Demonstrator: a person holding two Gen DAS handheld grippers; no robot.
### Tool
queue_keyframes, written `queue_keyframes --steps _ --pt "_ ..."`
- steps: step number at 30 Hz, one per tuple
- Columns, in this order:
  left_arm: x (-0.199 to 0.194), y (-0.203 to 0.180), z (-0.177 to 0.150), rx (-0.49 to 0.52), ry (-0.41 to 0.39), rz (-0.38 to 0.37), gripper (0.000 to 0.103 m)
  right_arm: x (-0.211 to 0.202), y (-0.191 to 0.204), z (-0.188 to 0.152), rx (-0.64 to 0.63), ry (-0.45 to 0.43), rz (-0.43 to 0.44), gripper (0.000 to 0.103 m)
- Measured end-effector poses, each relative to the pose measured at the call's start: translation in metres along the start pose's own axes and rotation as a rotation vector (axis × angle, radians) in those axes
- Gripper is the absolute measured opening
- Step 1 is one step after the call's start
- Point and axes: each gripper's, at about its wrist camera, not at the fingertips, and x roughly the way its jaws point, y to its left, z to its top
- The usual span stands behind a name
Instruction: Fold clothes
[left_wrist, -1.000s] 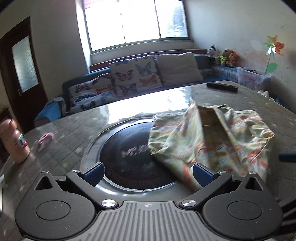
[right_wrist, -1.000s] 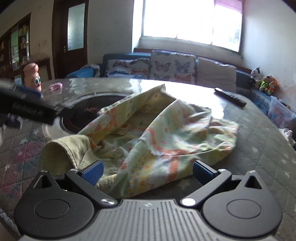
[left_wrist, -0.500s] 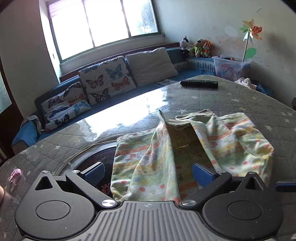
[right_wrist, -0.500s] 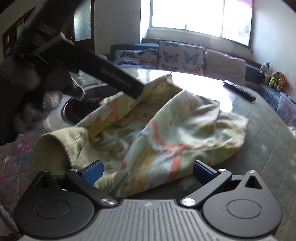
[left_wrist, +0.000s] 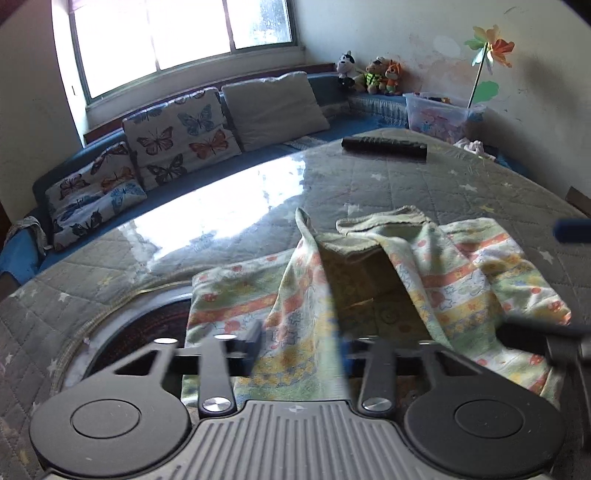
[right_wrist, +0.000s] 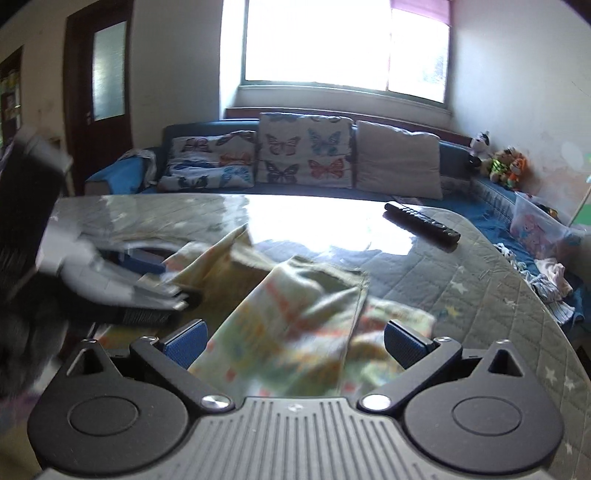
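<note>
A small patterned garment (left_wrist: 369, 295), pale green with orange and yellow stripes, lies crumpled on the quilted table (left_wrist: 443, 184). My left gripper (left_wrist: 301, 349) has its fingers drawn in around a fold of the garment, and motion blur hides whether they pinch it. My right gripper (right_wrist: 293, 338) is open, with the garment (right_wrist: 295, 325) lying between its blue pads (right_wrist: 184, 339). The left gripper shows blurred at the left of the right wrist view (right_wrist: 122, 288), on the garment's left part.
A black remote (left_wrist: 384, 147) lies at the table's far side, also in the right wrist view (right_wrist: 421, 225). A dark round inset (left_wrist: 147, 325) sits in the table under the garment's left edge. A sofa with butterfly cushions (left_wrist: 177, 136) stands behind. A clear toy box (left_wrist: 439, 114) stands at the right.
My left gripper's fingers have drawn inward onto the garment. My right gripper has moved forward over the garment. The garment's near part has shifted and bunched.
</note>
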Motion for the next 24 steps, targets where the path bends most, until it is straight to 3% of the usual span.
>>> queue_keyframes --steps 1,3,8,12,15,17,18,19,22,24 --pt "0.003 0.002 -0.002 -0.008 0.012 -0.008 0.013 0.007 -0.002 0.005 0.007 0.008 0.001 0.1" --pt "0.003 0.009 -0.006 -0.03 0.015 -0.006 0.007 0.021 -0.003 0.012 0.018 0.028 0.006 0.095" --pt "-0.007 0.02 -0.012 -0.056 -0.011 0.001 0.005 0.06 0.005 0.022 0.031 0.097 0.031 0.083" --pt "-0.003 0.018 -0.006 -0.033 -0.011 -0.002 0.01 0.091 0.013 0.024 0.039 0.15 0.022 0.067" --pt "0.004 0.015 -0.001 -0.019 -0.012 -0.007 0.026 0.107 0.012 0.022 0.051 0.194 -0.002 0.053" --pt "0.008 0.014 0.002 -0.014 -0.011 -0.015 0.025 0.11 0.007 0.02 0.073 0.207 0.004 0.043" --pt "0.01 0.014 0.003 -0.013 -0.01 -0.019 0.019 0.109 0.003 0.019 0.093 0.207 0.016 0.04" --pt "0.009 0.015 0.002 -0.015 -0.015 -0.021 0.009 0.107 0.001 0.018 0.104 0.204 0.022 0.026" --pt "0.004 0.021 0.0 -0.039 -0.031 -0.009 0.003 0.094 -0.007 0.015 0.121 0.173 0.019 0.01" --pt "-0.004 0.028 -0.003 -0.066 -0.045 0.009 0.002 0.083 -0.014 0.012 0.134 0.143 0.014 0.005"
